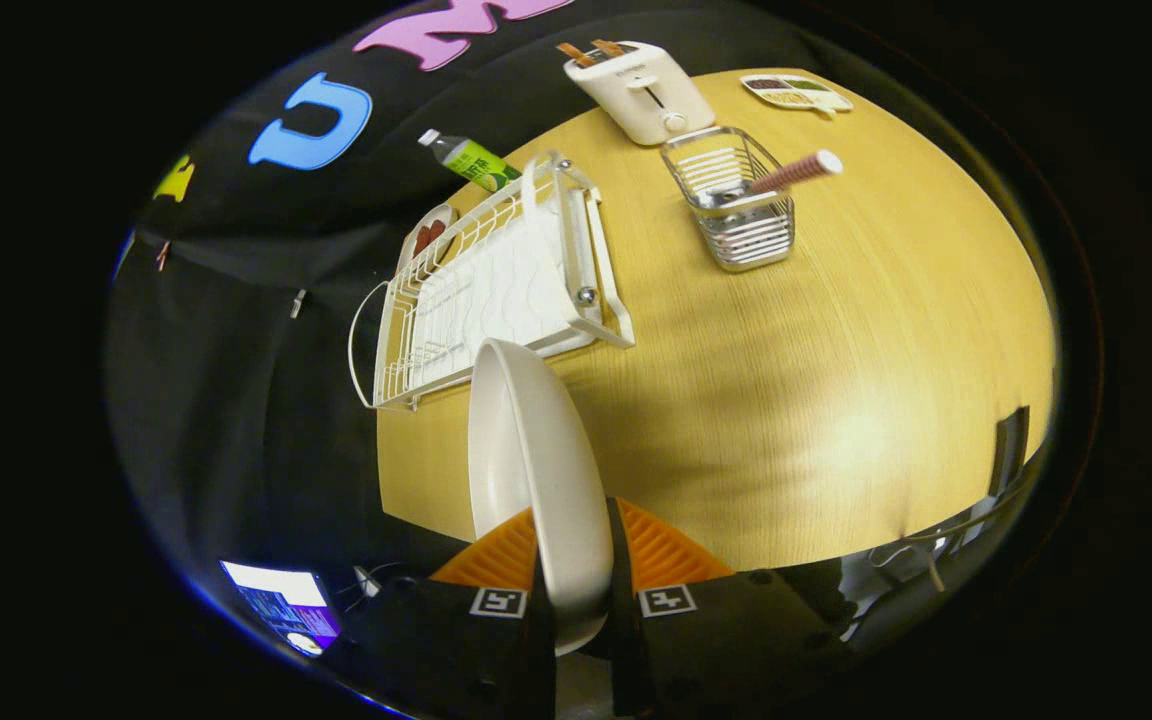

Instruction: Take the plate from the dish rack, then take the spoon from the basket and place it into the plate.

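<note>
We see tool [573,560] clenched on plate [536,470], both fingers pressing plate's rim from either side. Plate held on edge, up off worktop [816,400], just clear of dish rack [491,280]. Dish rack lies beyond fingers at worktop's edge, no dishes in its slots. Wire basket [736,200] stands apart from rack, spoon [796,172] leaning in it, handle poking over rim. Toaster [639,90] behind basket; bottle [468,160] lying behind rack.
</note>
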Motion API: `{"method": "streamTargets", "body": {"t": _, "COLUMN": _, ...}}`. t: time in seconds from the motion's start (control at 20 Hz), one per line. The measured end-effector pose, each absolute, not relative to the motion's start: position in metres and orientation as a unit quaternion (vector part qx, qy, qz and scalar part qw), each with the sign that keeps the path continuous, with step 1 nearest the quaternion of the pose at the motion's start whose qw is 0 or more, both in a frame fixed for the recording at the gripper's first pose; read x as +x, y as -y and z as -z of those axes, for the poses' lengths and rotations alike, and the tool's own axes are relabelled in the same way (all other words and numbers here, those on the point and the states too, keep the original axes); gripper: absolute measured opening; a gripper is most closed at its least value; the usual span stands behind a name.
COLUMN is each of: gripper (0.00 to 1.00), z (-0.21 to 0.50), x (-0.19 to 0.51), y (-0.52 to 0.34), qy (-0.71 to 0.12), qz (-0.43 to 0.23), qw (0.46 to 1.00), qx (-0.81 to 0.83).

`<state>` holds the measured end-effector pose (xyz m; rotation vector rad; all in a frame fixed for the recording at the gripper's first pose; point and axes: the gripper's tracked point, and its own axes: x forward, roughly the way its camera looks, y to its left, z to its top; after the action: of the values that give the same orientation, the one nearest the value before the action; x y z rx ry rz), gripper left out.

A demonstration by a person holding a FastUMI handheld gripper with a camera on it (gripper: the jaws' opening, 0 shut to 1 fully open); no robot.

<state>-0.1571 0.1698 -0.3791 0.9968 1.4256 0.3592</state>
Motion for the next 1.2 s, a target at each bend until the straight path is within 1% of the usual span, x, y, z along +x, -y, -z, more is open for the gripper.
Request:
{"method": "streamTargets", "body": {"t": 0.2, "gripper": 0.26, "z": 0.415, "x": -0.176, "y": -0.175, "qy": -0.626, "qz": -0.158, "qw": 0.613, "qx": 0.455}}
{"method": "streamTargets", "body": {"t": 0.45, "gripper": 0.26, "z": 0.441, "x": -0.163, "y": -0.177, "qy": -0.610, "qz": -0.131, "qw": 0.588, "qx": 0.514}}
{"method": "streamTargets", "body": {"t": 0.65, "gripper": 0.26, "z": 0.456, "x": -0.165, "y": -0.179, "qy": -0.613, "qz": -0.133, "qw": 0.596, "qx": 0.502}}
{"method": "streamTargets", "body": {"t": 0.85, "gripper": 0.28, "z": 0.457, "x": -0.166, "y": -0.184, "qy": -0.608, "qz": -0.143, "qw": 0.588, "qx": 0.513}}
{"method": "streamTargets", "body": {"t": 0.95, "gripper": 0.29, "z": 0.466, "x": -0.166, "y": -0.182, "qy": -0.614, "qz": -0.129, "qw": 0.588, "qx": 0.511}}
{"method": "streamTargets", "body": {"t": 1.05, "gripper": 0.35, "z": 0.473, "x": -0.167, "y": -0.175, "qy": -0.616, "qz": -0.113, "qw": 0.593, "qx": 0.507}}
{"method": "streamTargets", "body": {"t": 1.1, "gripper": 0.53, "z": 0.477, "x": -0.168, "y": -0.171, "qy": -0.618, "qz": -0.108, "qw": 0.596, "qx": 0.501}}
{"method": "streamTargets", "body": {"t": 1.15, "gripper": 0.65, "z": 0.475, "x": -0.167, "y": -0.168, "qy": -0.615, "qz": -0.106, "qw": 0.598, "qx": 0.503}}
{"method": "streamTargets", "body": {"t": 1.2, "gripper": 0.72, "z": 0.475, "x": -0.165, "y": -0.165, "qy": -0.611, "qz": -0.103, "qw": 0.601, "qx": 0.504}}
